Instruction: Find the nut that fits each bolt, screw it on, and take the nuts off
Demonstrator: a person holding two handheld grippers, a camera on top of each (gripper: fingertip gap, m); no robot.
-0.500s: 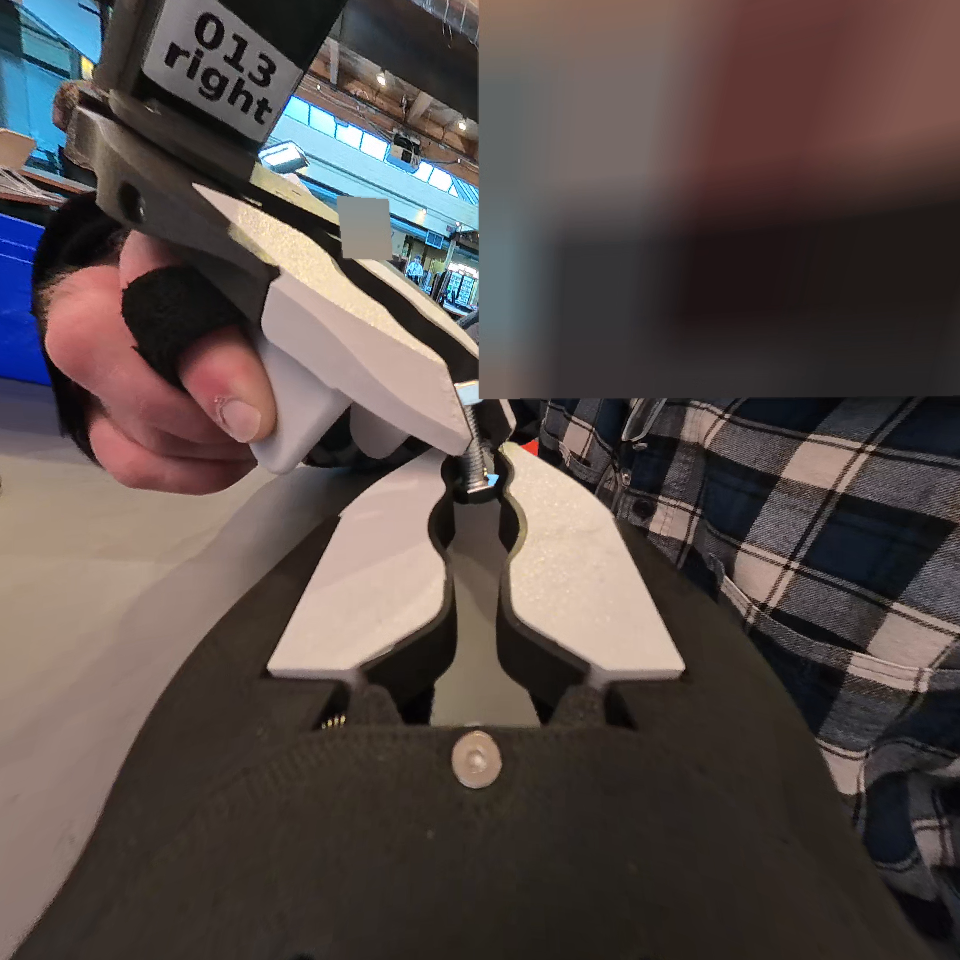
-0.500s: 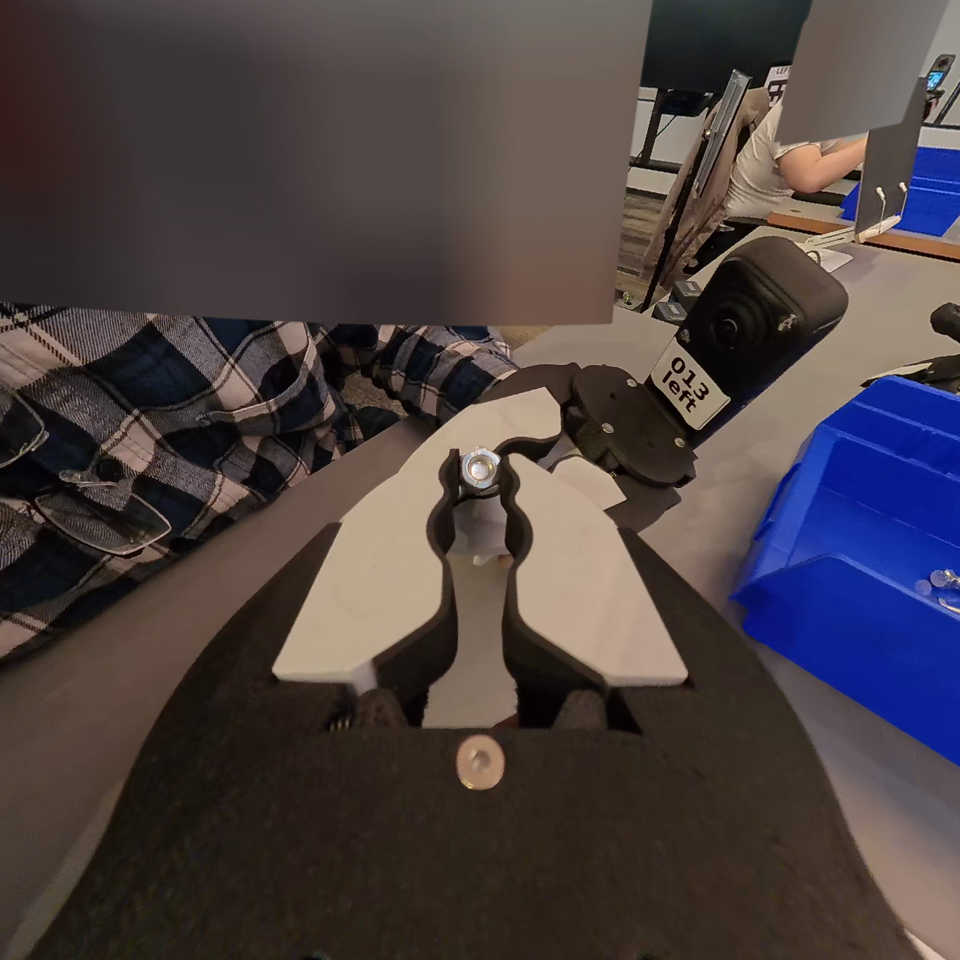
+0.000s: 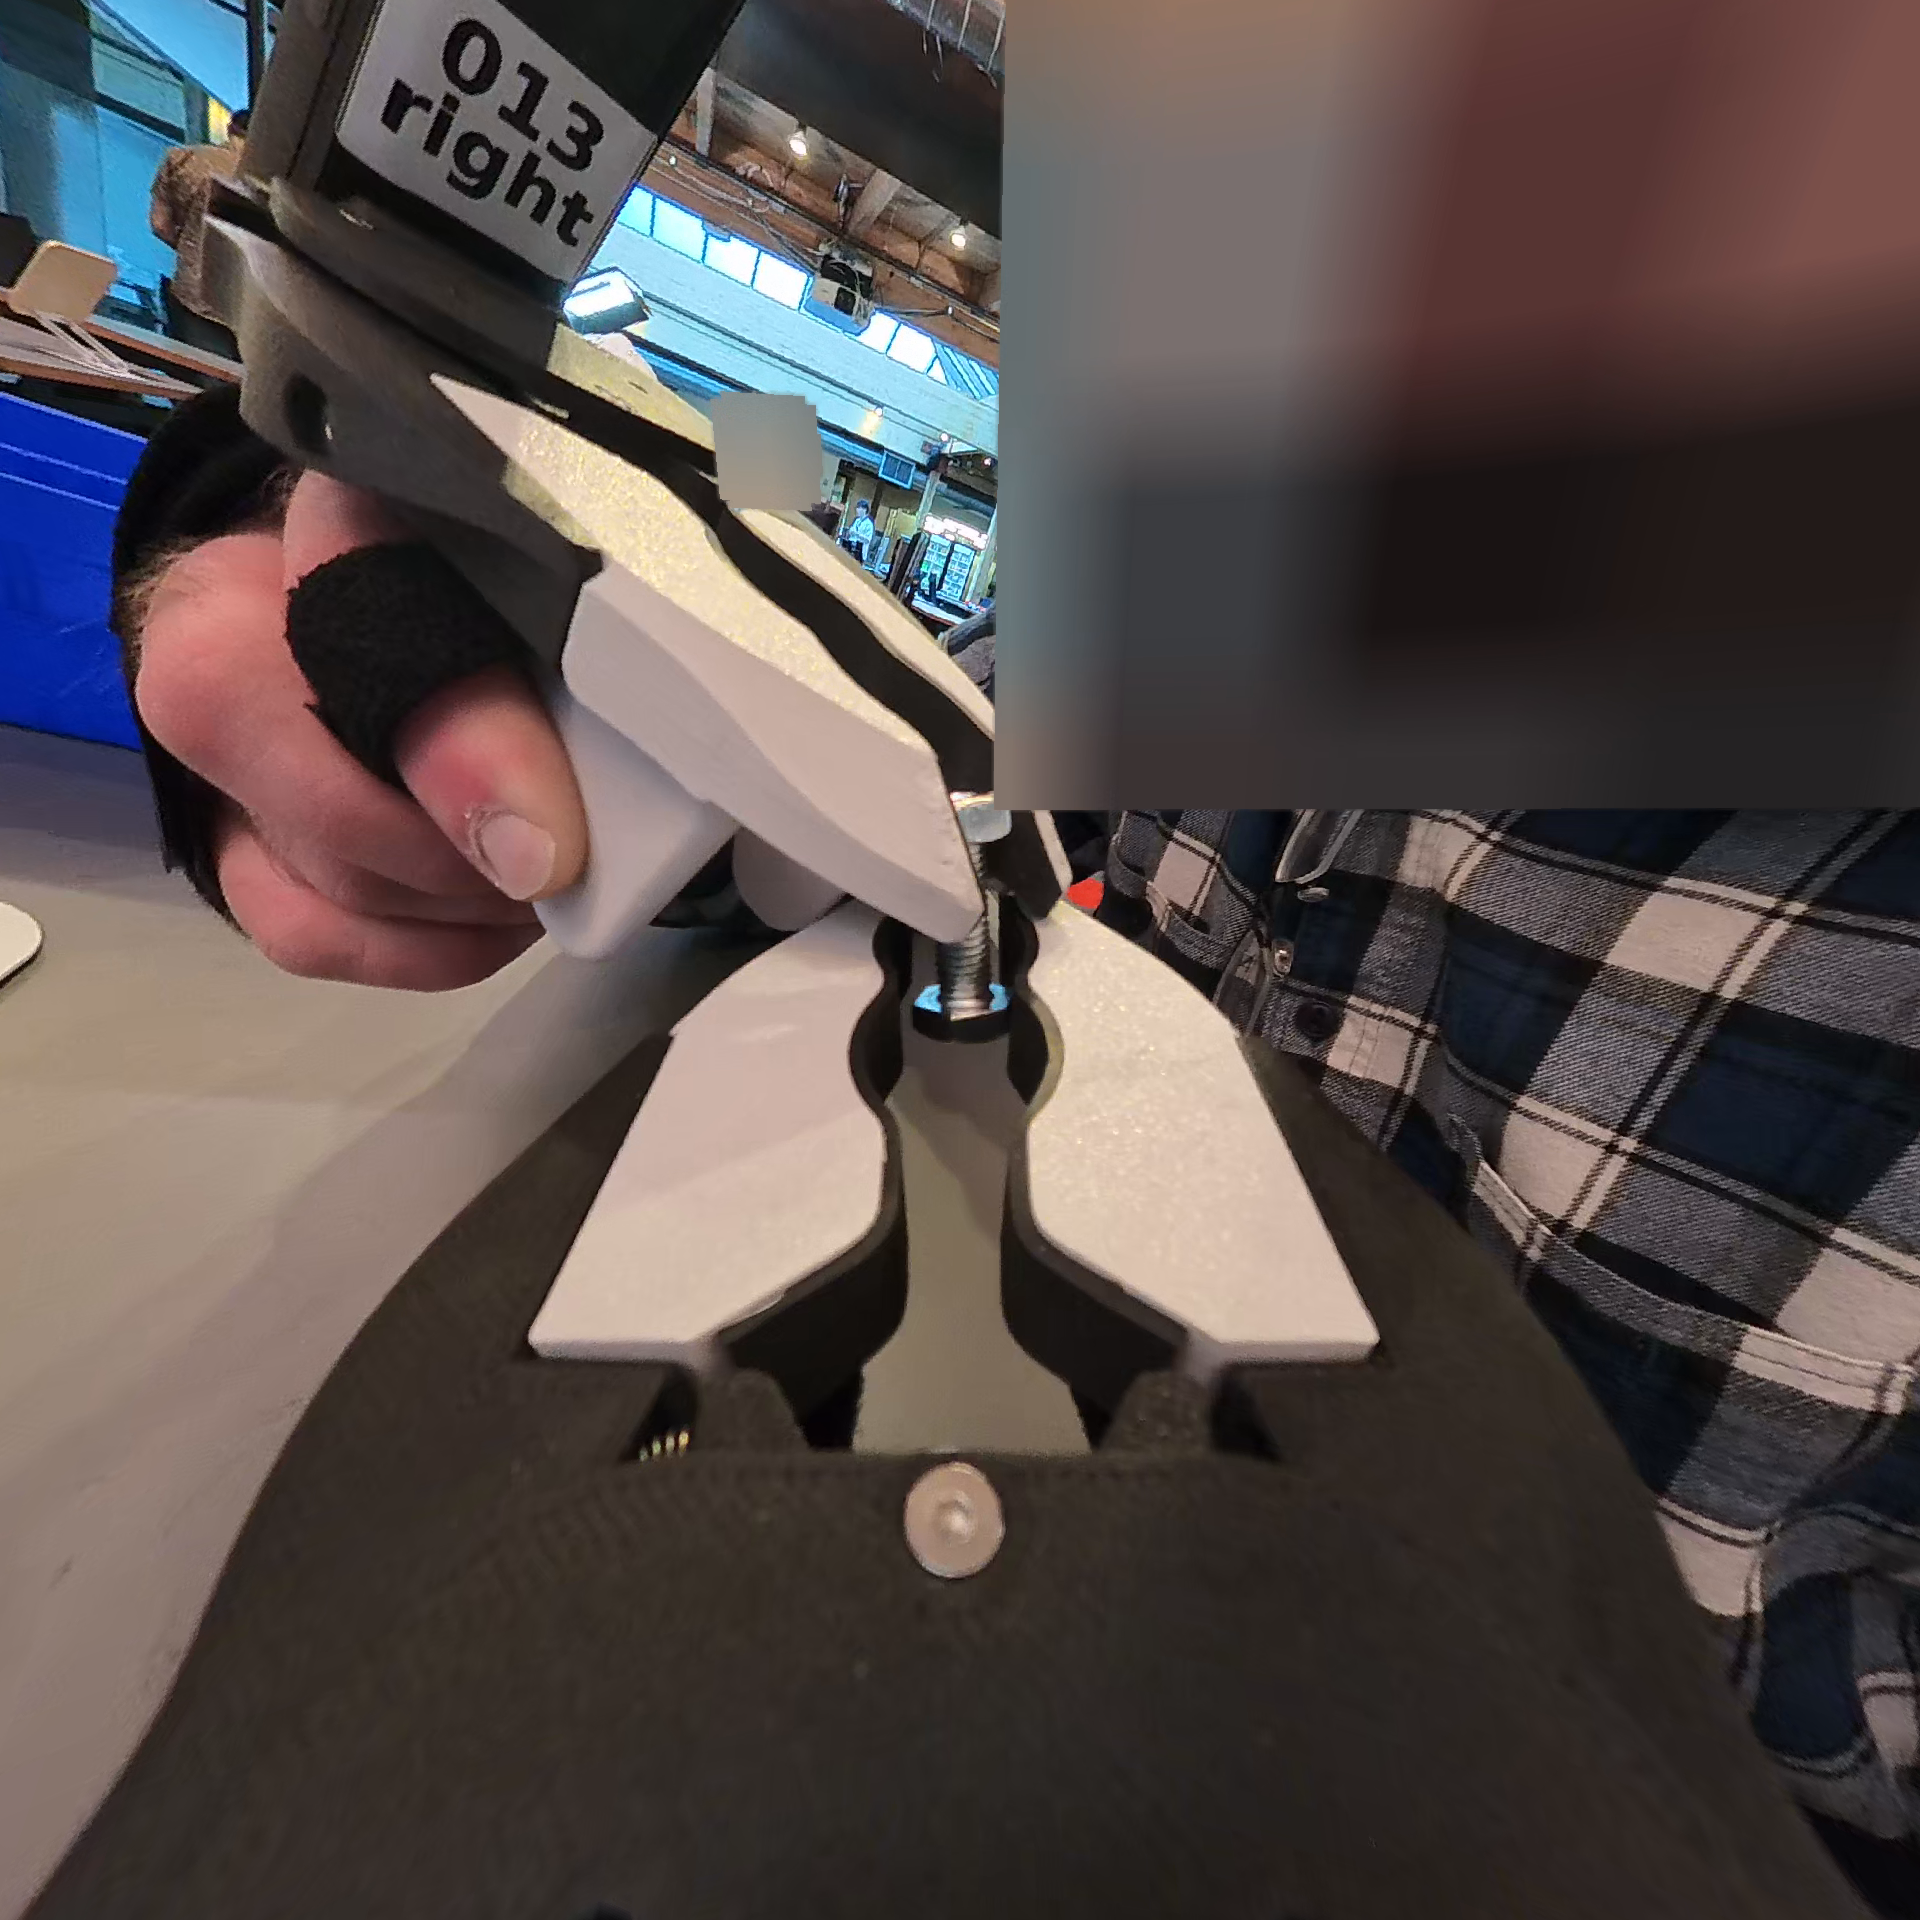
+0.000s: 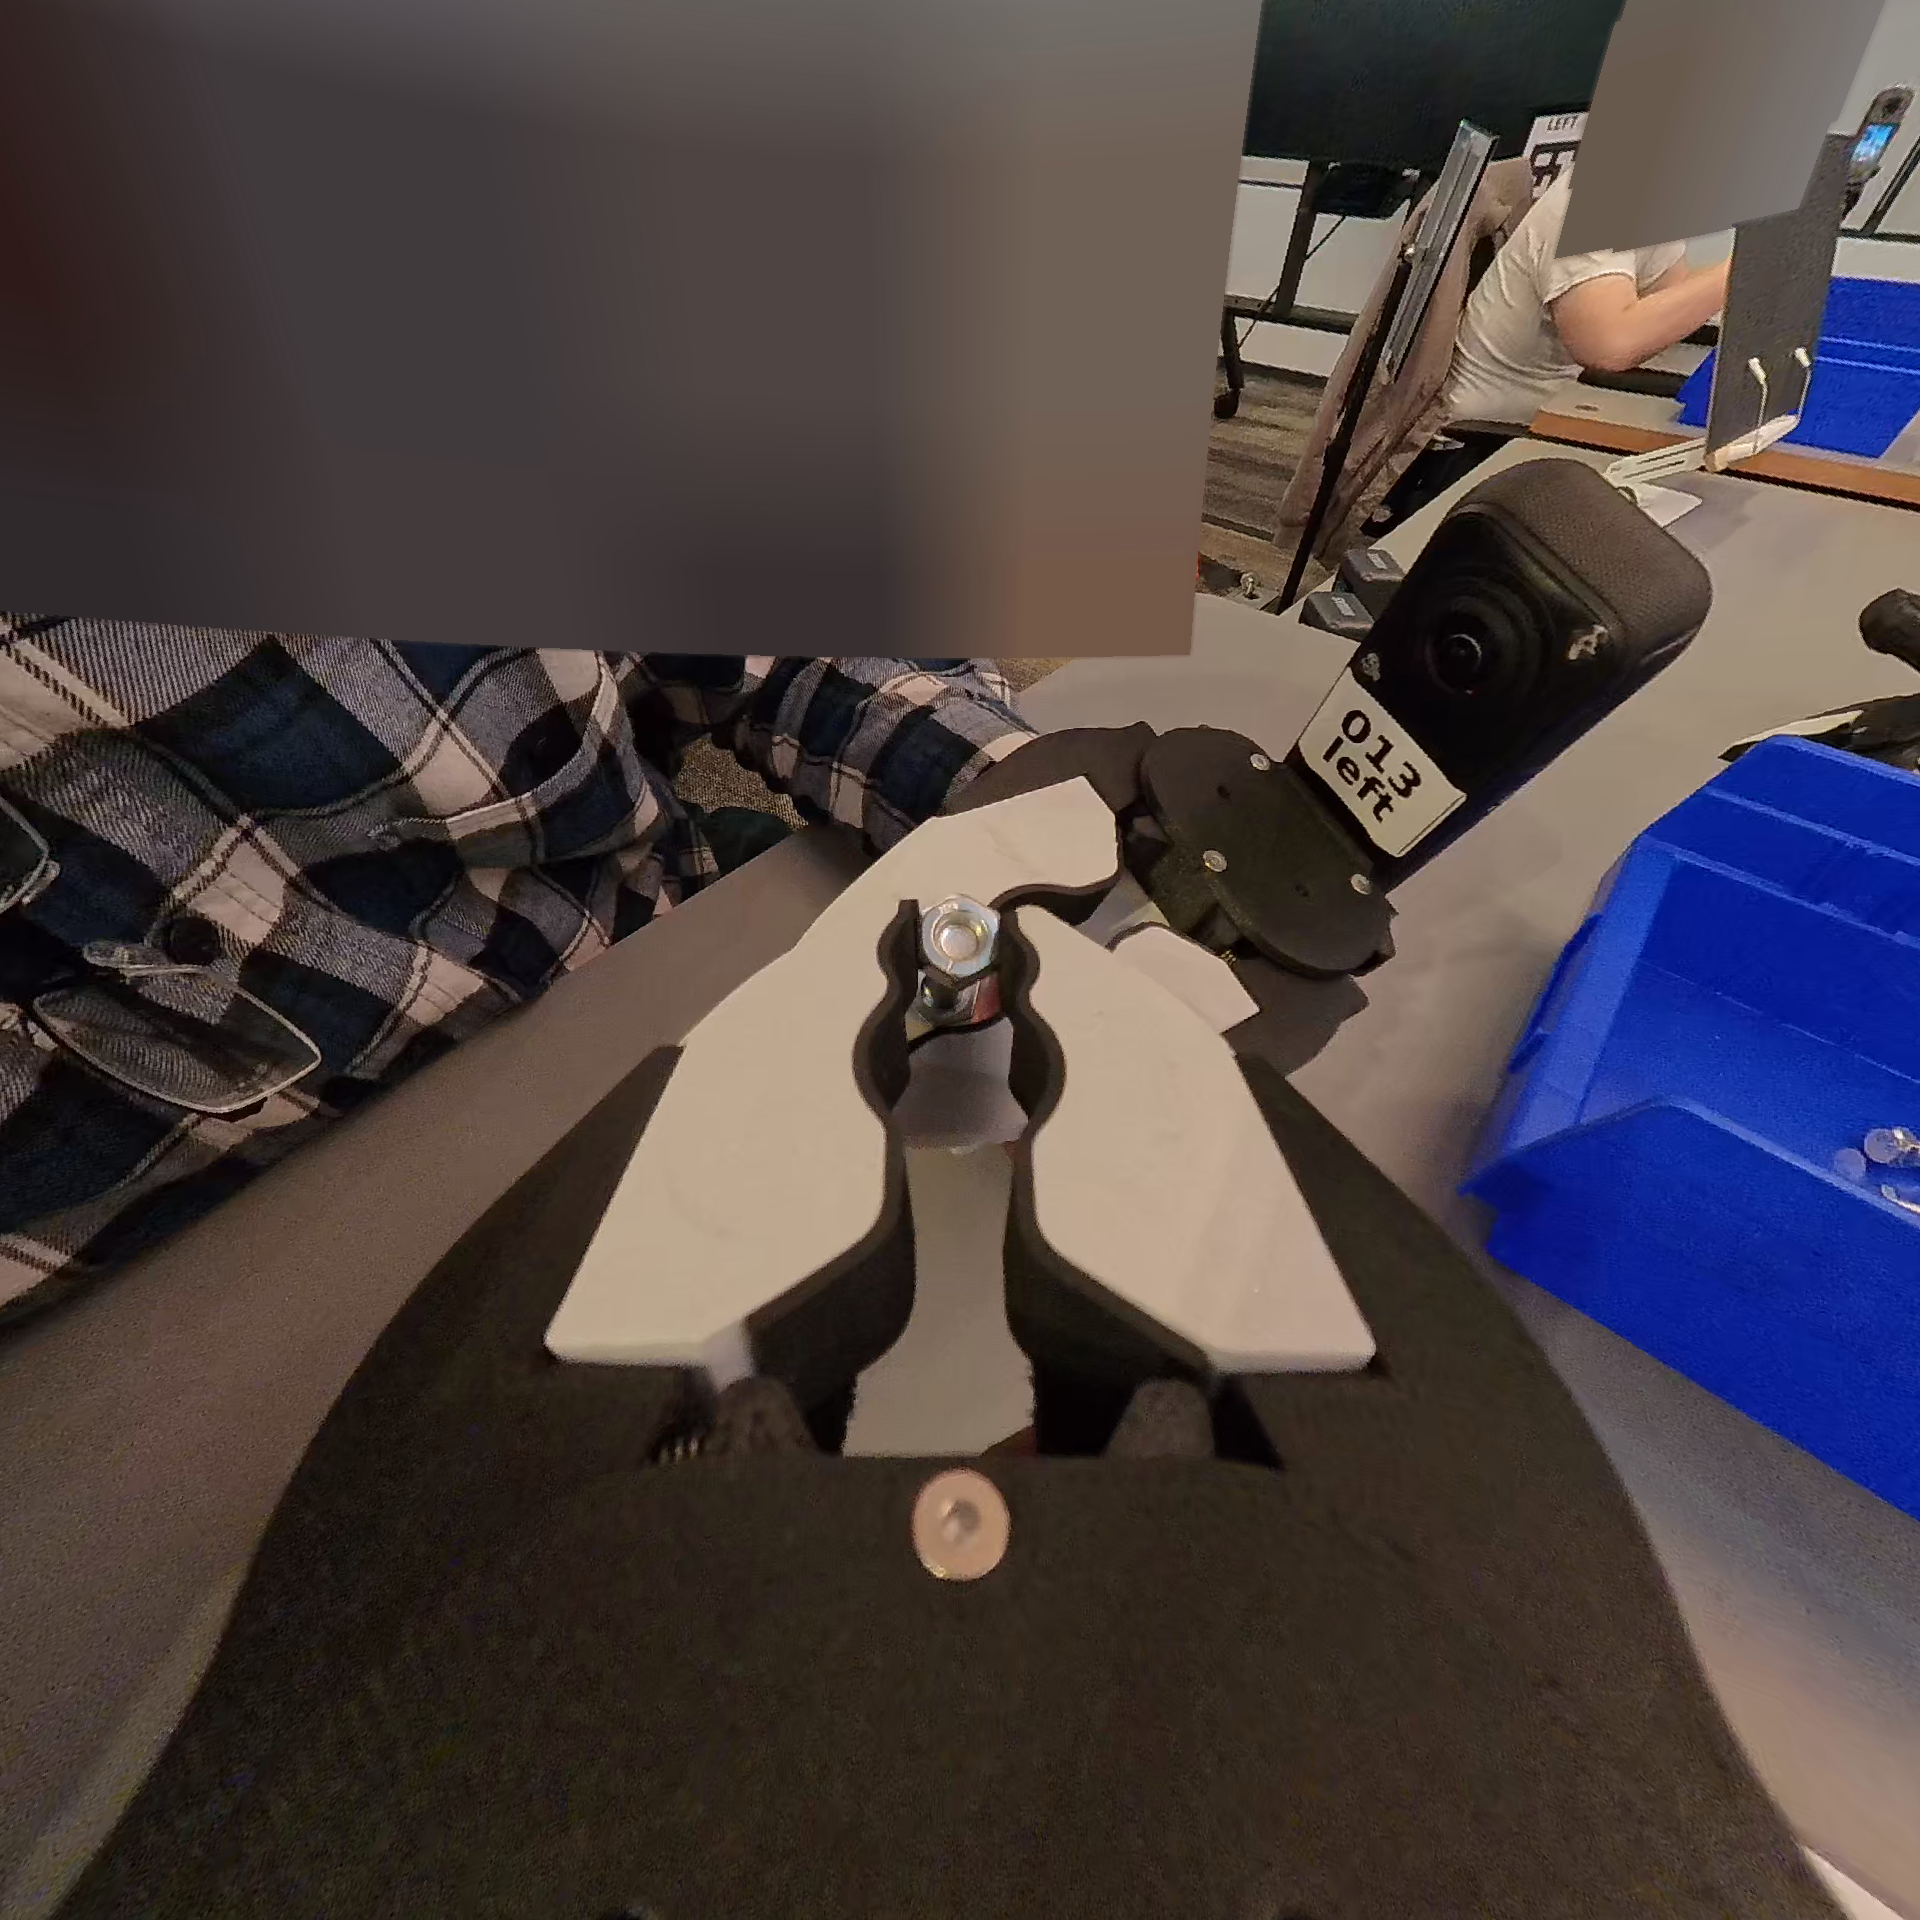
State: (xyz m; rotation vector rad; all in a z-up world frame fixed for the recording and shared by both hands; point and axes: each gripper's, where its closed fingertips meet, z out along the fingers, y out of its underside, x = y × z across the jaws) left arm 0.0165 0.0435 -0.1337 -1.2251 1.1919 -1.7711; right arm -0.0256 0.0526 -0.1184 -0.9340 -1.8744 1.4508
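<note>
Right claw (image 4: 958, 951) grips a bolt (image 4: 956, 940); blue bin (image 4: 1714, 1091) holds small metal hardware (image 4: 1886, 1148).

- Left gripper (image 3: 961, 997): white contoured fingers (image 3: 1174, 1153) lined with black pads, set in a black textured body; one silver screw (image 3: 954, 1519) is seated centrally.
- Right gripper (image 4: 956, 961): identical build; a white label is carried.
- Person: blue-and-white plaid shirt (image 3: 1610, 1091) is worn; a black fabric band (image 3: 390, 644) is wrapped round one finger.

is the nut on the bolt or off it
On. In the left wrist view the nut sits around the bolt's threaded end, between the left gripper's fingers; the right gripper holds the bolt's hex head.
</note>
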